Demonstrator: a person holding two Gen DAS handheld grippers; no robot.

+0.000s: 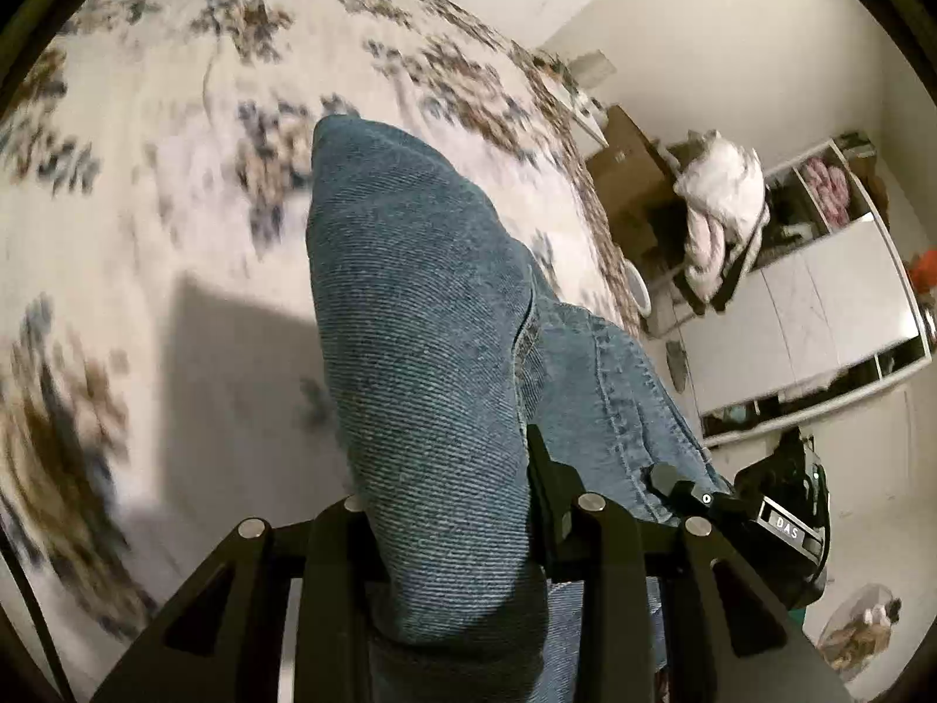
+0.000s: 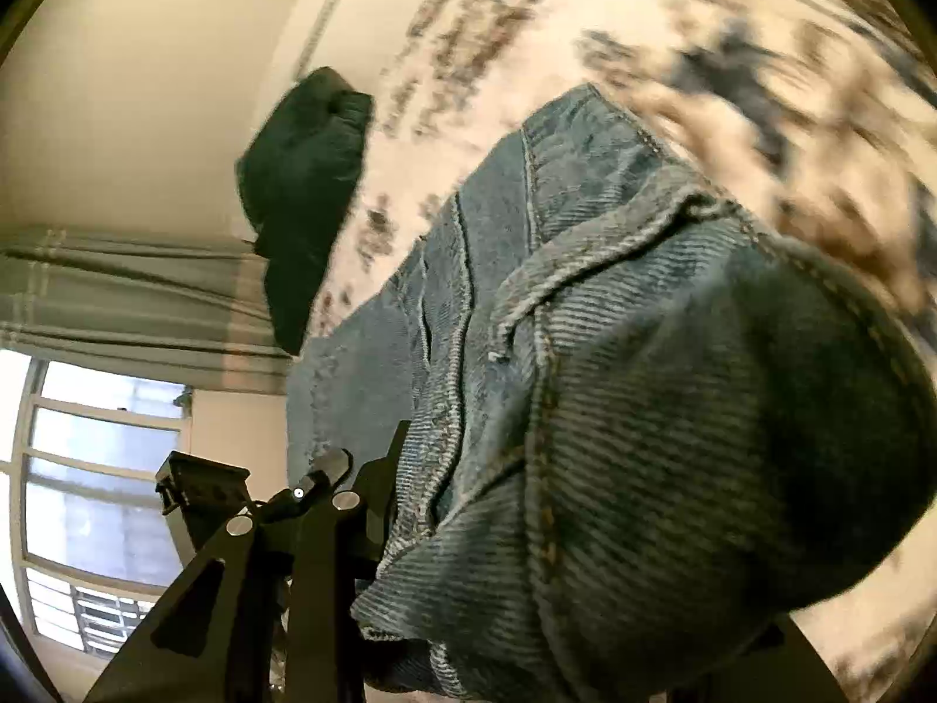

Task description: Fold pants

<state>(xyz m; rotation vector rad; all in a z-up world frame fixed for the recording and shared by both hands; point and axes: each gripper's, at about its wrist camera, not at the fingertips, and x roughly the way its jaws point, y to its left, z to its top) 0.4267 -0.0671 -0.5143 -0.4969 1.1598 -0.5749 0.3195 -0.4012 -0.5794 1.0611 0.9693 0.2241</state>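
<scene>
Blue denim pants [image 1: 421, 316] hang over a bed with a white floral cover [image 1: 146, 187]. My left gripper [image 1: 451, 504] is shut on a fold of the denim, which bulges out in front of its fingers and hides the tips. In the right wrist view the pants [image 2: 673, 381] fill the middle and right, with seams and a hem showing. My right gripper [image 2: 492, 533] is shut on a bunched part of the pants. Each gripper shows at the edge of the other's view, the right one in the left view [image 1: 779, 527] and the left one in the right view [image 2: 205, 492].
The bed cover [image 2: 673, 29] lies below the pants. A dark green pillow [image 2: 304, 193] sits at the bed's head by the wall. A white shelf unit [image 1: 820, 293], a cardboard box [image 1: 626, 176] and a chair piled with clothes [image 1: 720, 205] stand beside the bed. A window [image 2: 88, 468] is at left.
</scene>
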